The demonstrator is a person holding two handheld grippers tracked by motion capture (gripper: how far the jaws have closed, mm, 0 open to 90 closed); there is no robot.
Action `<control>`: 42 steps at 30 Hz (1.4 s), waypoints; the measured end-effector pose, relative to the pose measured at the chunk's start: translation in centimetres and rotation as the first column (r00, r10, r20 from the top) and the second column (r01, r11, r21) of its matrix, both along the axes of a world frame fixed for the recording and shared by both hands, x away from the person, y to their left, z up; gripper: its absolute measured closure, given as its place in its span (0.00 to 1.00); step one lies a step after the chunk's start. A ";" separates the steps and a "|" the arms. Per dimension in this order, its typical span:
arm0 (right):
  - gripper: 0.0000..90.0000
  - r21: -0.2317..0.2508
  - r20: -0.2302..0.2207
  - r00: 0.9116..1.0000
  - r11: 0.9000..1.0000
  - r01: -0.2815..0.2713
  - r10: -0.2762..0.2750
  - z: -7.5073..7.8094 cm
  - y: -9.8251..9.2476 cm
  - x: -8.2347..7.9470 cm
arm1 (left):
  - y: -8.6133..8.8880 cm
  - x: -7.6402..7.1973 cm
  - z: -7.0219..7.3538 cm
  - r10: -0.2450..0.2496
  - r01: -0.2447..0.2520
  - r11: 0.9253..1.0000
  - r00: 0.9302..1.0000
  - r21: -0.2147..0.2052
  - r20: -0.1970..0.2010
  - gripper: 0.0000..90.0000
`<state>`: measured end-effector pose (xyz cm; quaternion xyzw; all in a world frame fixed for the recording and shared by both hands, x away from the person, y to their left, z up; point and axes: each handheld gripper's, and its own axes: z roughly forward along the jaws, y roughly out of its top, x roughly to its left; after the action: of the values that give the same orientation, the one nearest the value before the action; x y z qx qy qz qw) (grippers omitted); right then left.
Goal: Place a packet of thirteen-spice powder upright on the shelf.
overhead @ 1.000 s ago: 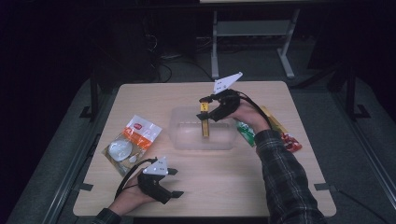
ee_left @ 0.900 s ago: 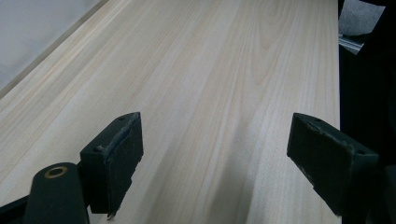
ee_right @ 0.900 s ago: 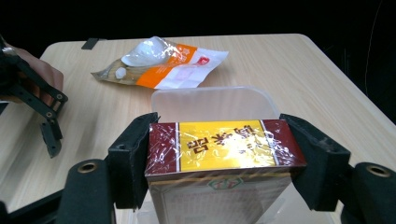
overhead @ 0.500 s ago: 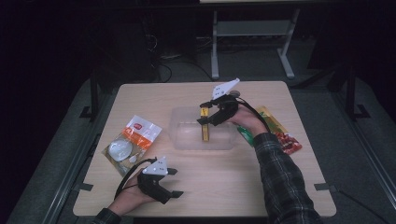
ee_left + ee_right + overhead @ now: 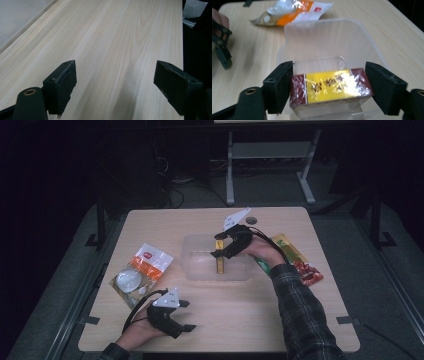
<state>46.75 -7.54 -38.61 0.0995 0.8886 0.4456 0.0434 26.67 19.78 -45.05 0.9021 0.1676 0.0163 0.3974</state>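
Note:
My right gripper [image 5: 218, 247] hangs over a clear plastic container [image 5: 200, 240] at the middle of the table. Between its pads is a yellow and red packet [image 5: 220, 265], standing on end inside the container. In the right gripper view the packet [image 5: 329, 86] spans the whole gap of the right gripper [image 5: 328, 85], and both pads touch its ends above the container [image 5: 324, 37]. These jaws have just been opening a little. My left gripper [image 5: 189, 316] rests near the table's front edge, open, with bare wood between its jaws in the left gripper view [image 5: 116, 85].
An orange and white bag [image 5: 135, 272] with round white pieces lies left of the container, also seen in the right gripper view [image 5: 292, 11]. Right of the container lie a green packet [image 5: 262, 265] and a yellow and red packet [image 5: 295, 257].
The right gripper has dipped slightly, and the packet now stands lower in the container. The left gripper has stayed where it was.

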 end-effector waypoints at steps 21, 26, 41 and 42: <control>0.16 -0.024 0.017 0.977 0.977 0.212 -0.212 3.1 -3.0 -6.6 | 0.0 0.2 0.1 0.015 -0.015 1.000 1.000 0.013 0.001 0.20; 0.16 0.002 0.026 0.968 0.968 0.249 -0.249 2.9 -3.7 -7.7 | -0.1 0.1 0.1 0.020 -0.020 1.000 1.000 0.004 -0.004 0.20; 0.16 0.044 -0.004 0.951 0.950 0.309 -0.309 0.7 -5.3 -13.0 | 0.1 0.1 0.1 0.026 -0.026 1.000 1.000 0.010 -0.001 0.20; 0.16 0.044 -0.004 0.951 0.950 0.309 -0.309 0.7 -5.3 -13.0 | 0.1 0.1 0.1 0.026 -0.026 1.000 1.000 0.010 -0.001 0.20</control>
<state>33.72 -12.83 -37.91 0.2374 0.8520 0.4530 0.1118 26.77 19.91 -44.92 0.9019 0.1797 0.0219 0.3923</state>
